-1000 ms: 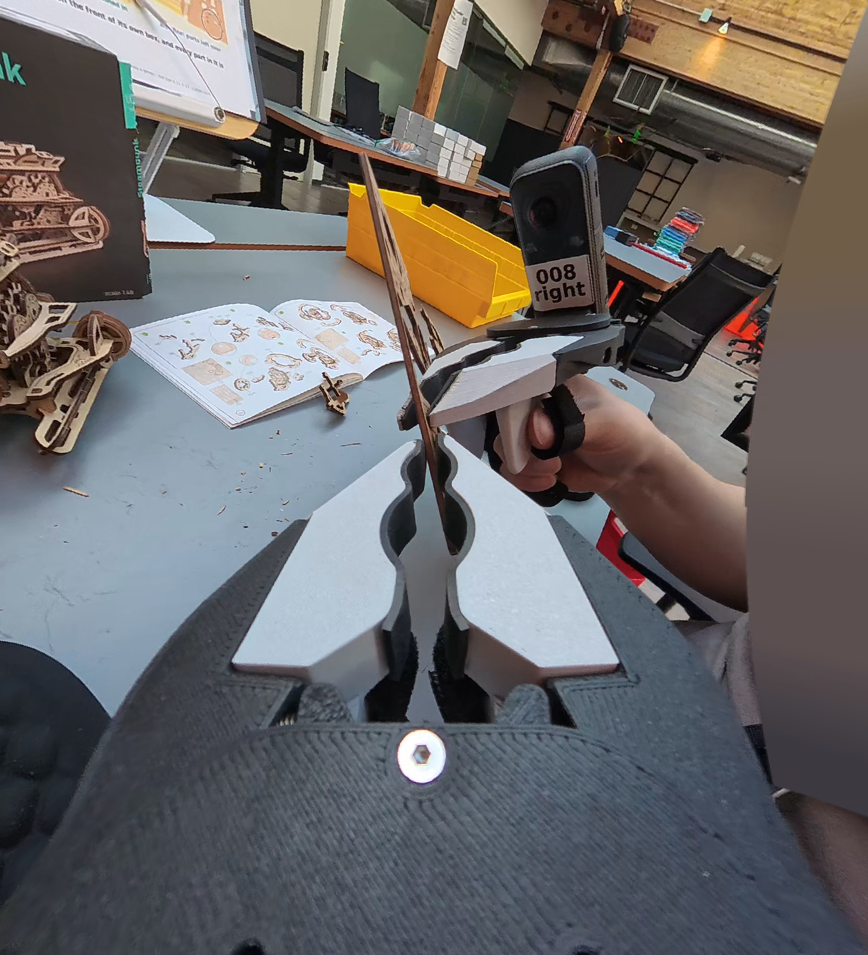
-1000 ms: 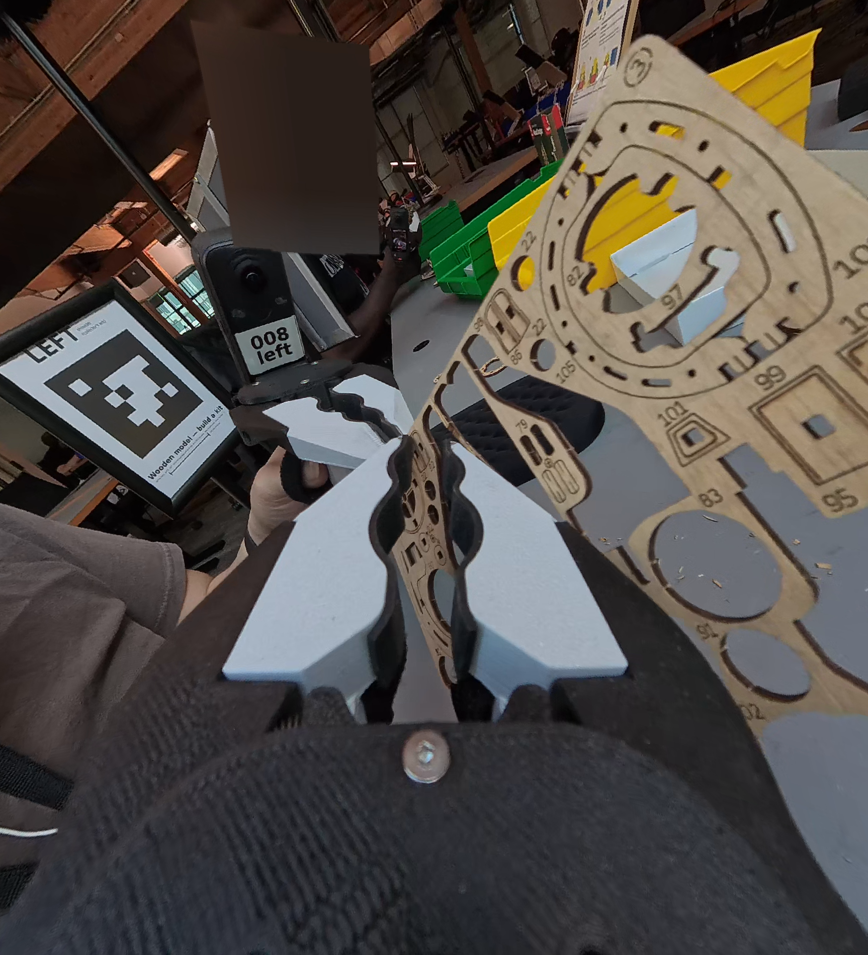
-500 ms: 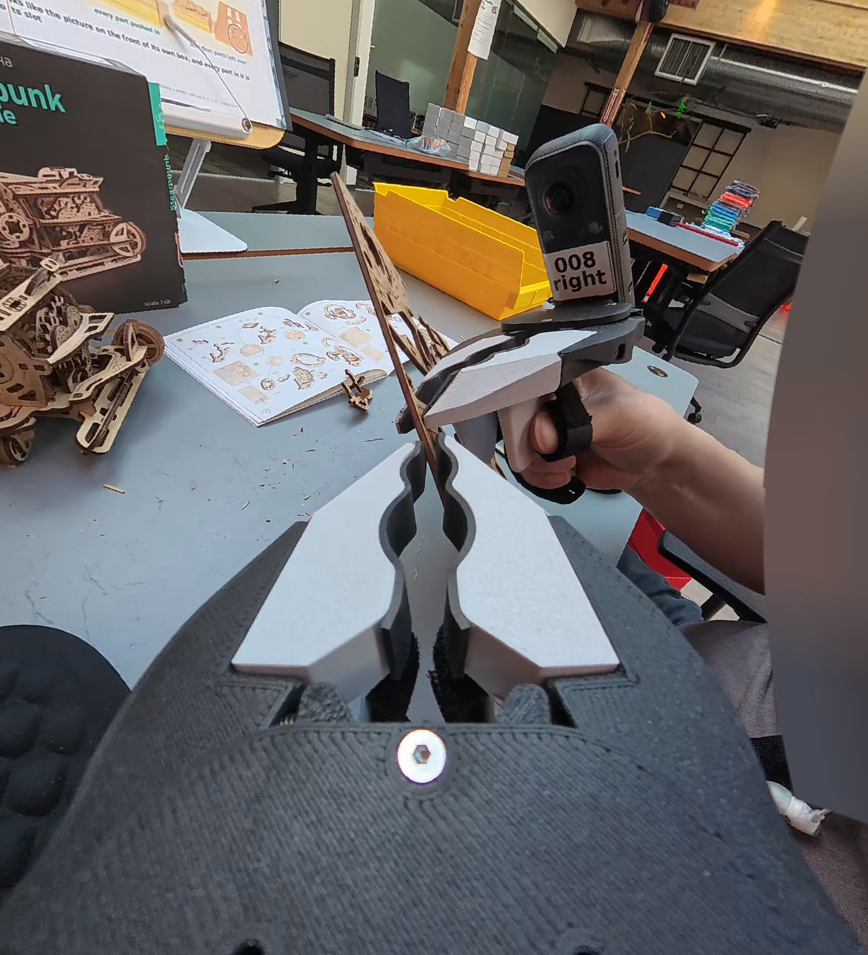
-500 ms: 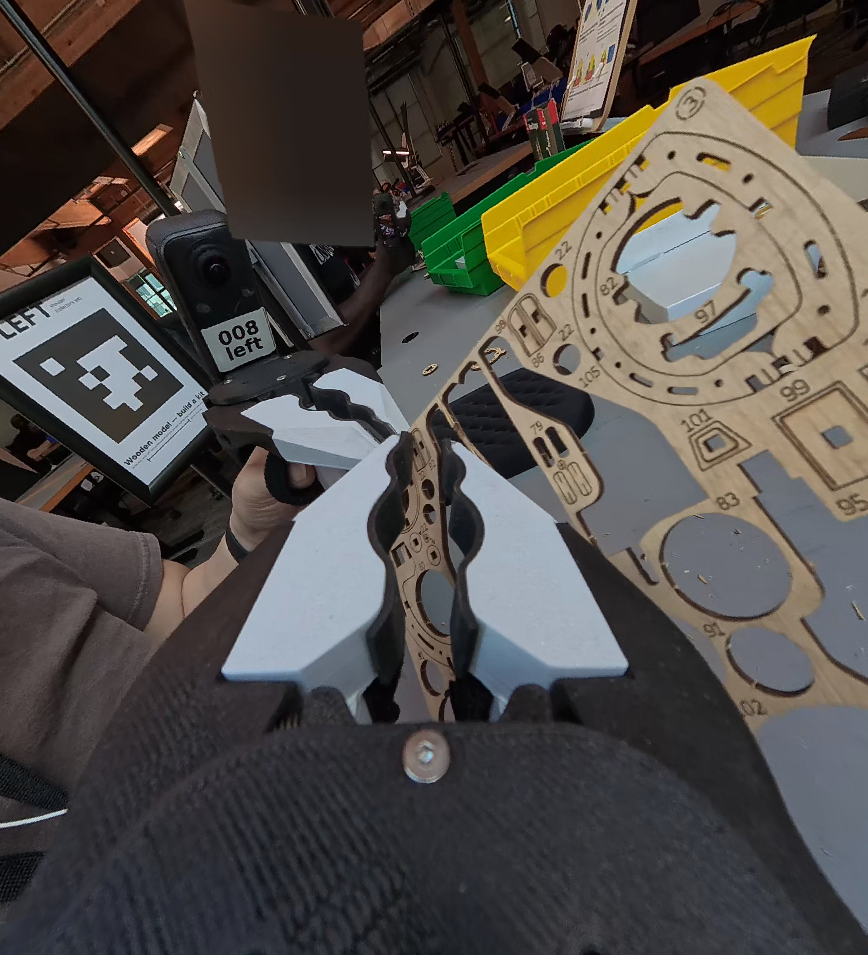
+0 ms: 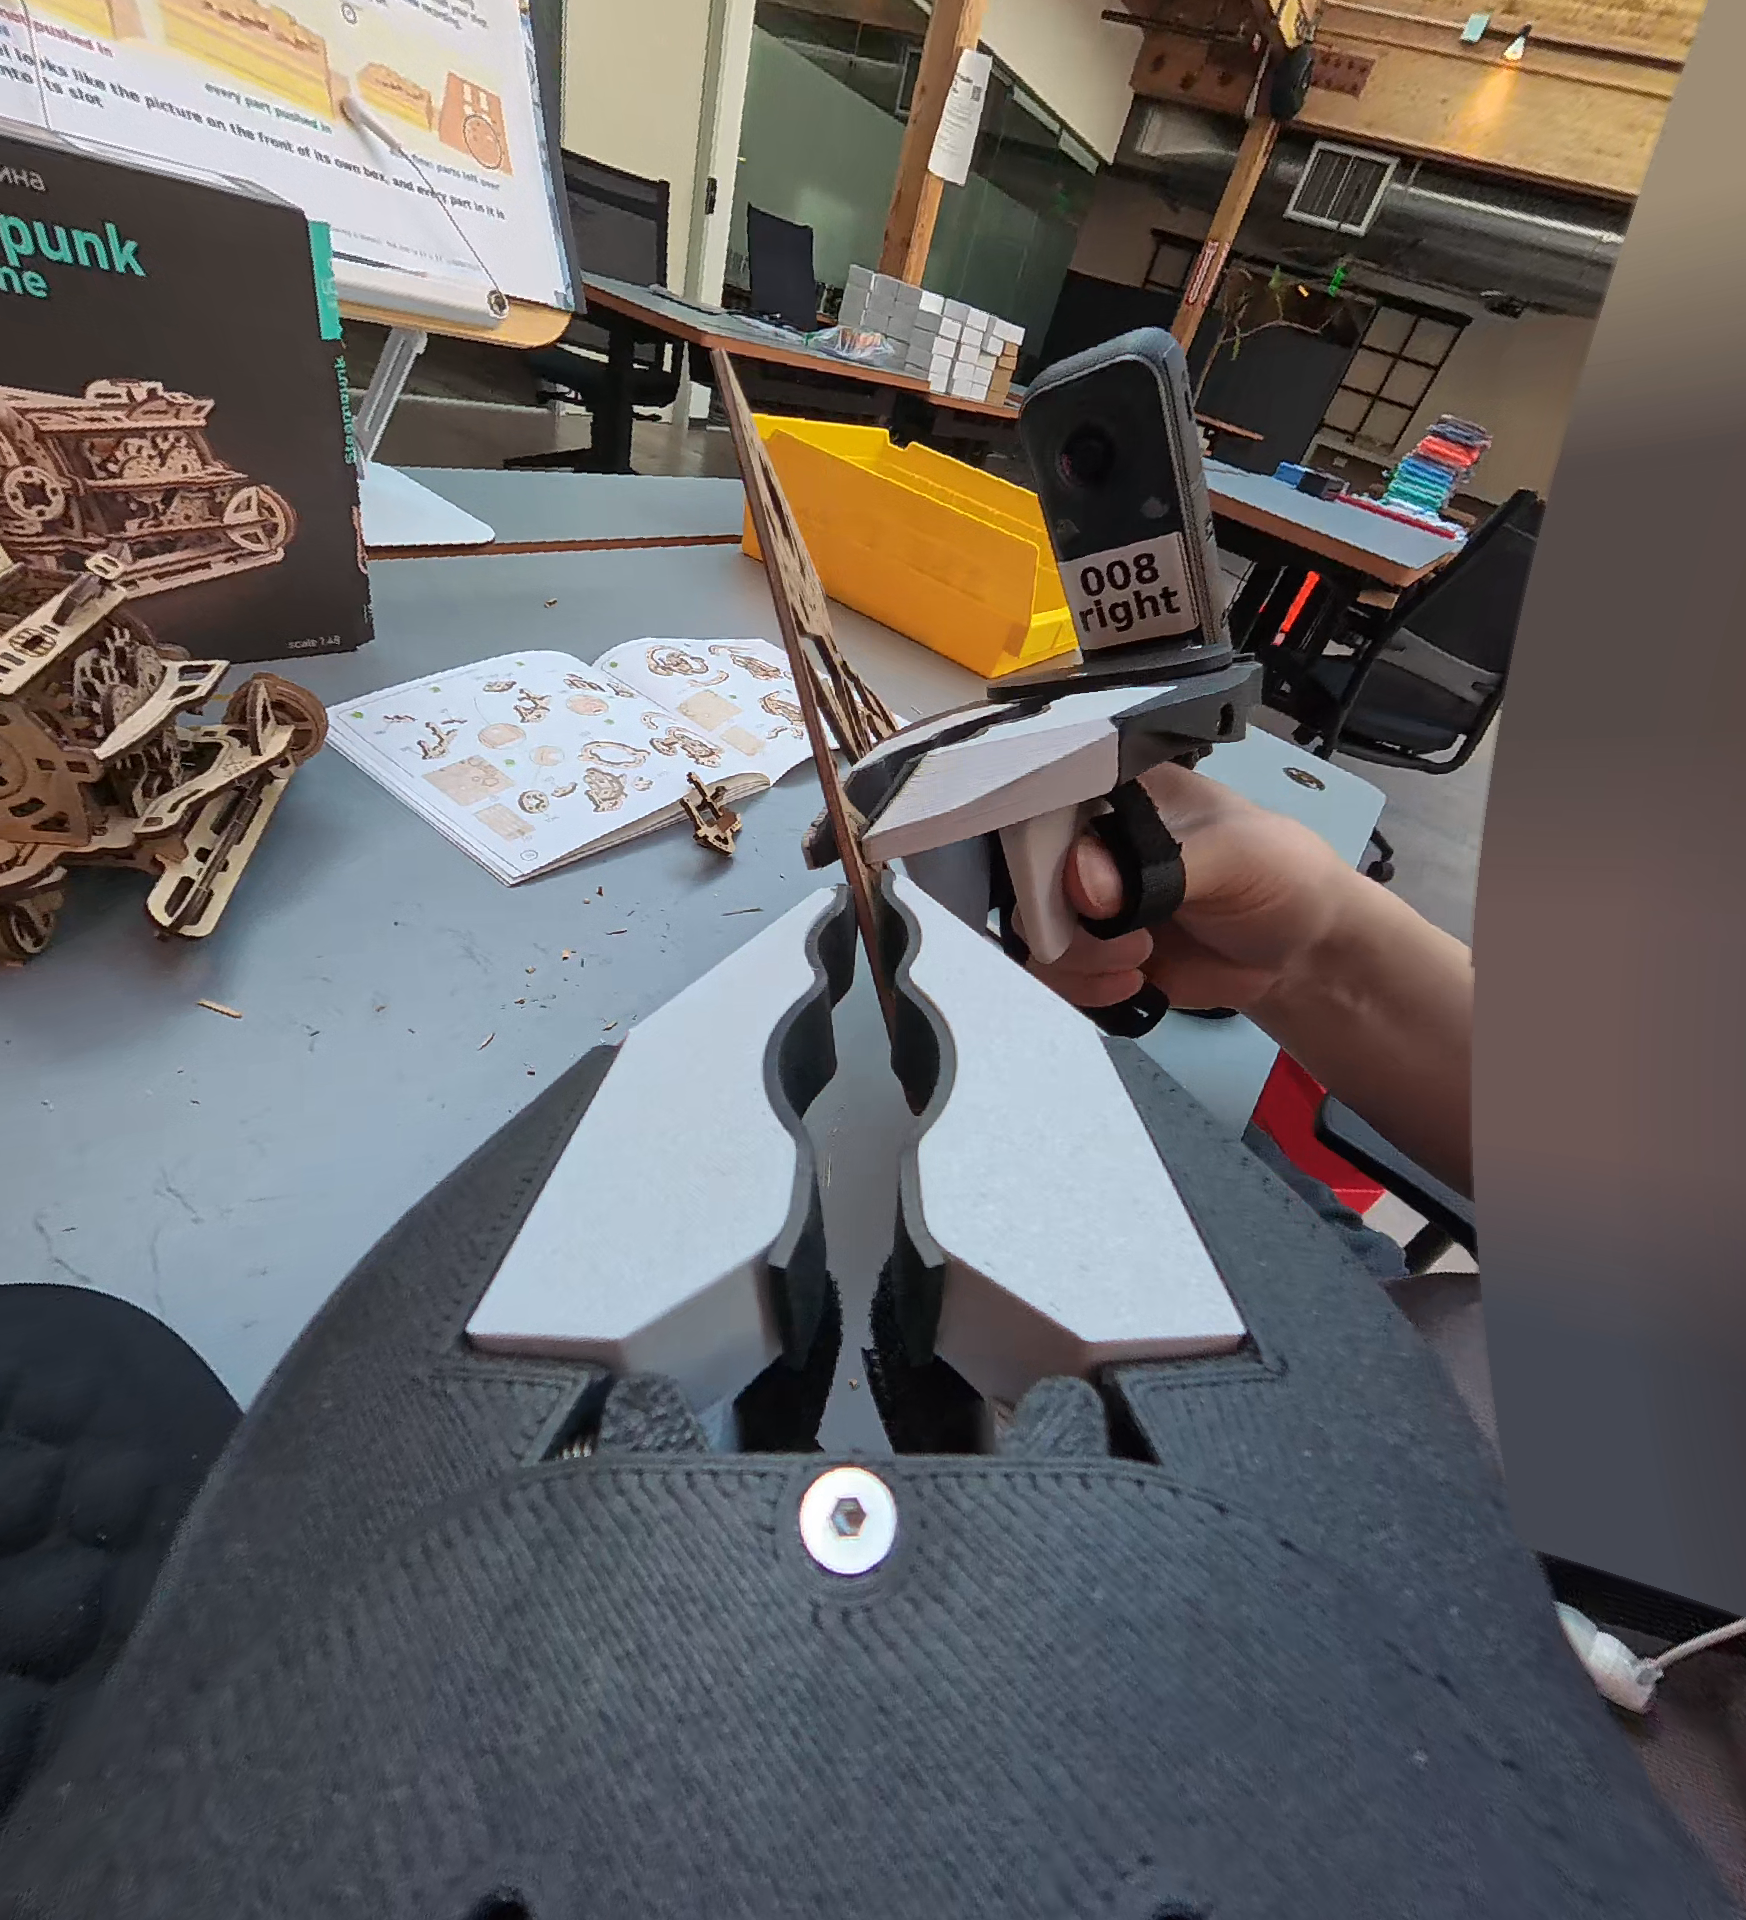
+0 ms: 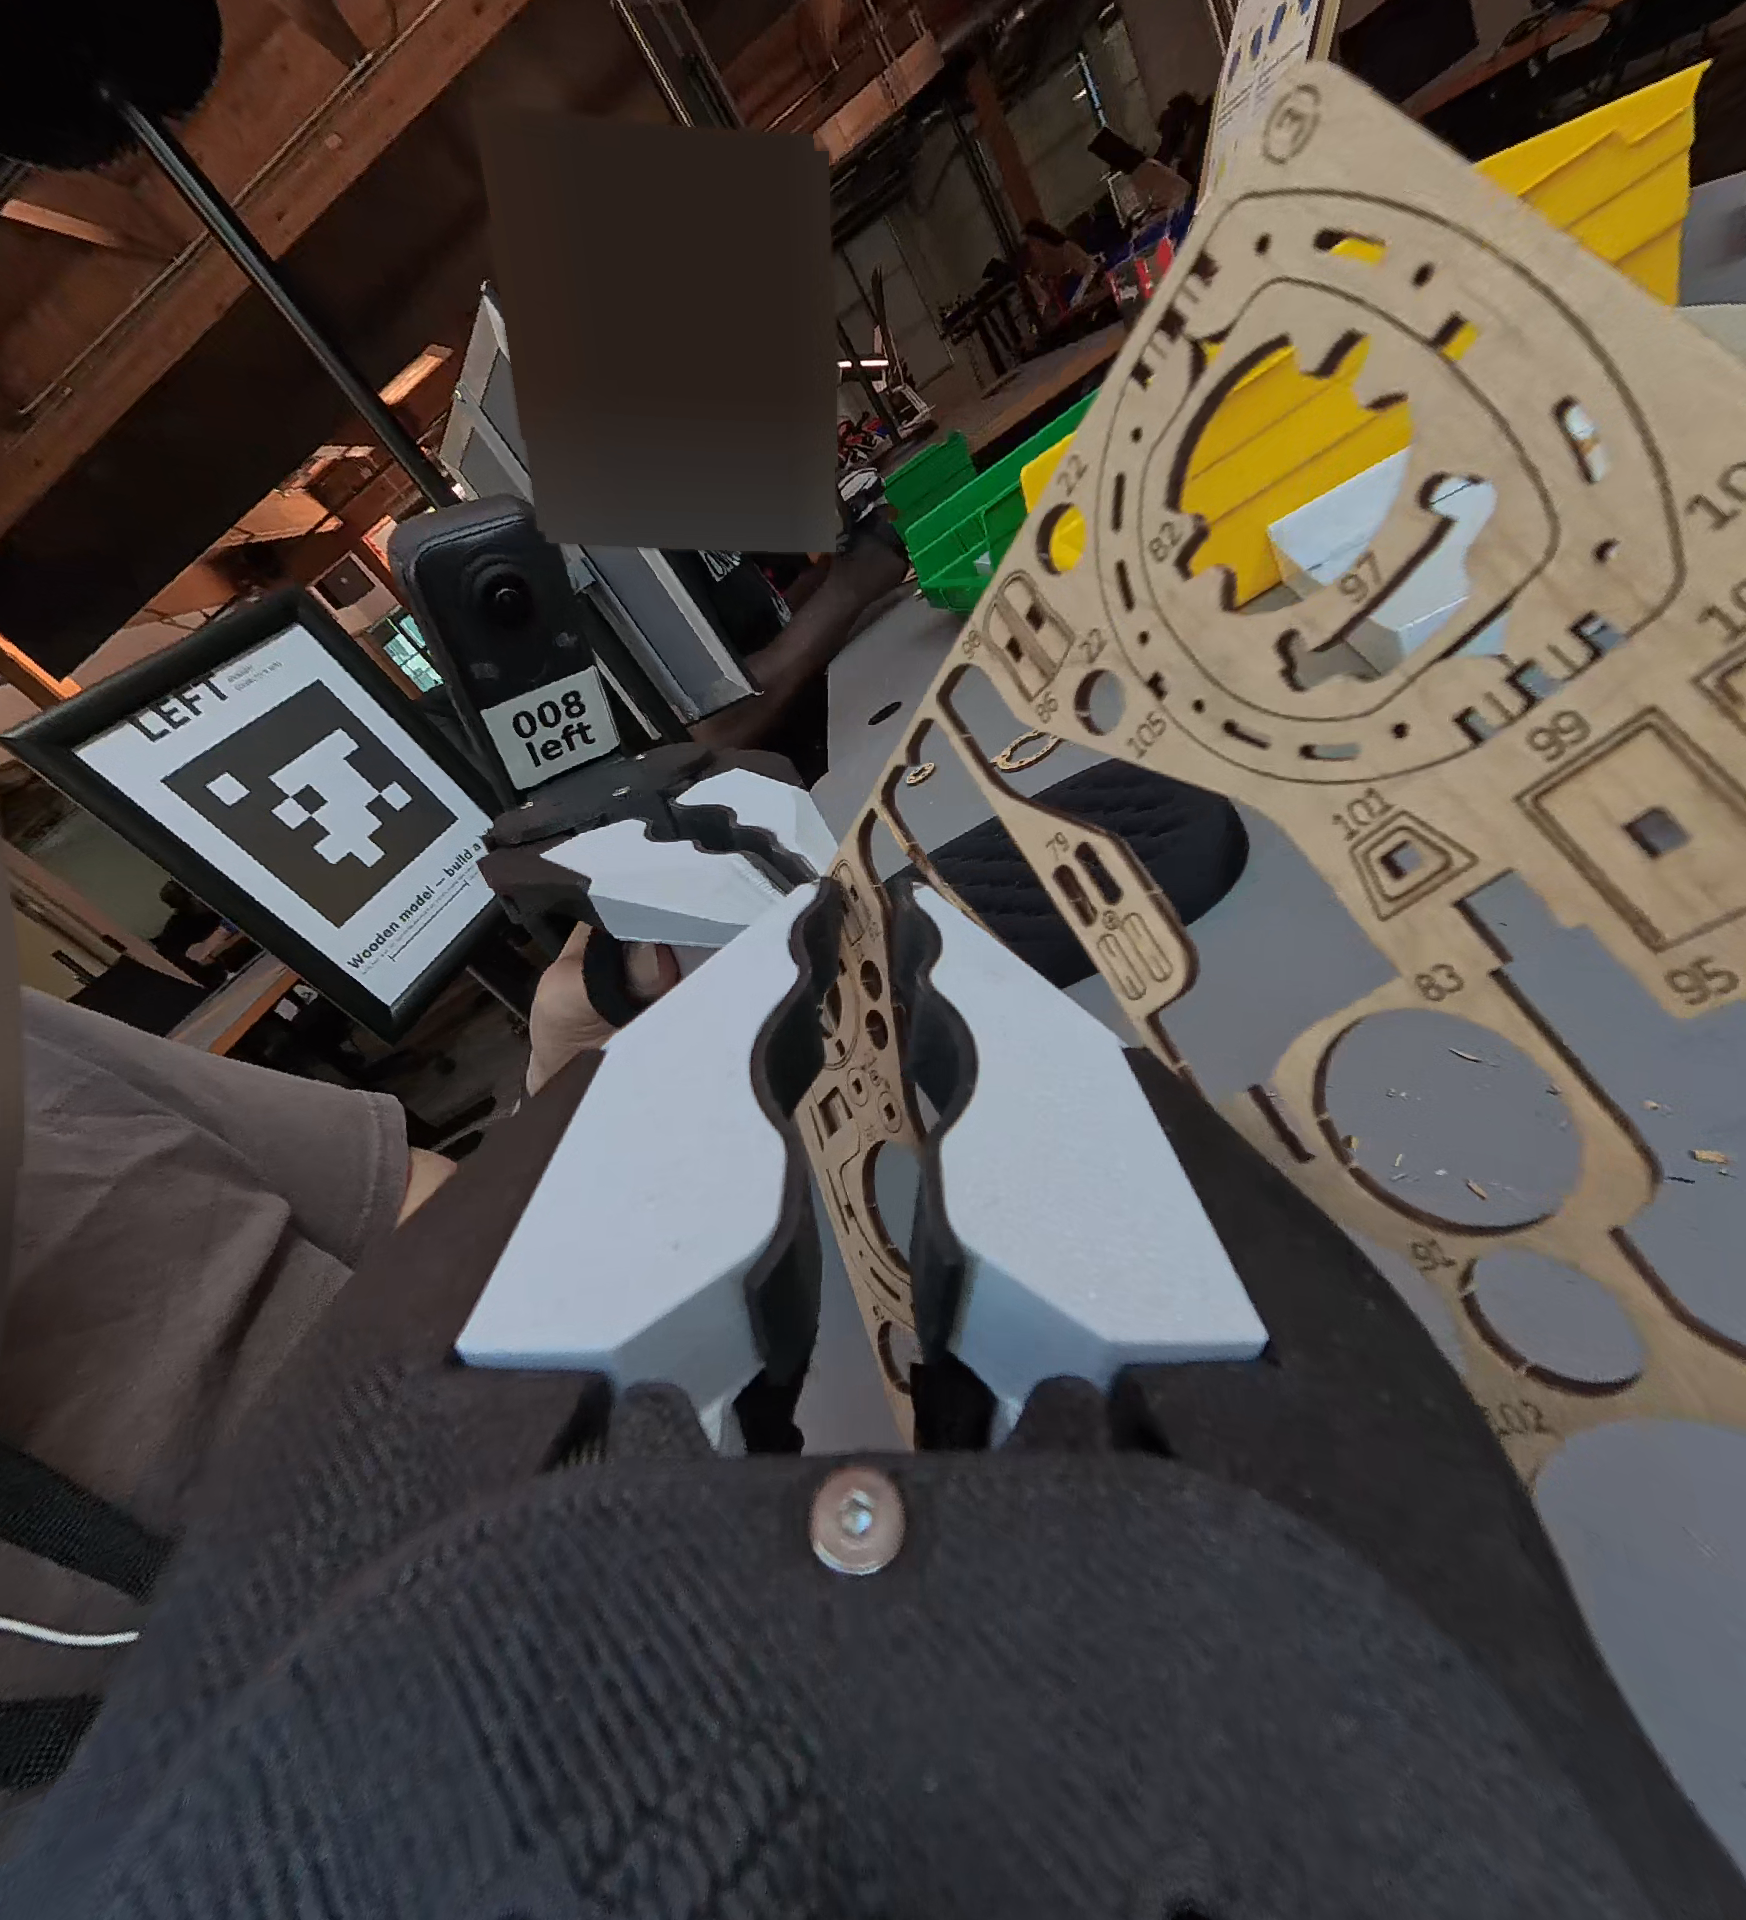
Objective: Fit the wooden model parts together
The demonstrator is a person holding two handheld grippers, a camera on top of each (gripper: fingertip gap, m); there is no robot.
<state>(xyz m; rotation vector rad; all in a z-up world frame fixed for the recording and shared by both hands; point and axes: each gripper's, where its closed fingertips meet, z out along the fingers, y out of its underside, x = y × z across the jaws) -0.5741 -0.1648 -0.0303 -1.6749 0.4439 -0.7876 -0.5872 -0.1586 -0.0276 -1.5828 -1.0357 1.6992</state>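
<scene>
Left gripper [image 5: 864, 914]: your pale grey fingers [image 5: 682, 1164], matte and faintly grained with wavy black inner edges, are pinched on the lower edge of the plywood sheet; the tips all but meet around it.
Right gripper [image 6: 864, 914]: your same-shaped fingers [image 6: 1077, 1174] are clamped on the sheet too, with the board running down the narrow gap between them. In the left wrist view this gripper [image 5: 833, 831] comes in from the right and meets the sheet just above your left fingertips.
Plywood sheet [image 6: 1368, 790]: the task's thing is up in the air between your two grippers, above the table. It is a thin, flat, light-tan laser-cut board with dark burnt outlines, round and square cut-outs and engraved numbers. From your left camera it shows edge-on [image 5: 796, 623], as a dark, tilted sliver.
Table [image 5: 329, 1039]: smooth grey top, scuffed, sprinkled with small wood splinters.
Wooden model [image 5: 69, 748]: part-built, all gears and struts of pale plywood, resting on the table at the left.
Box [image 5: 121, 416]: black, glossy, upright behind the model, with a picture of the model on it.
Booklet [image 5: 578, 748]: lying open and flat, white pages with small drawings.
Loose part [image 5: 711, 816]: a small dark wooden piece just in front of the booklet.
Yellow bin [image 5: 910, 540]: rigid plastic, open-topped, behind the sheet.
Black pad [image 5: 17, 1507]: dimpled and rounded, at your lower left.
</scene>
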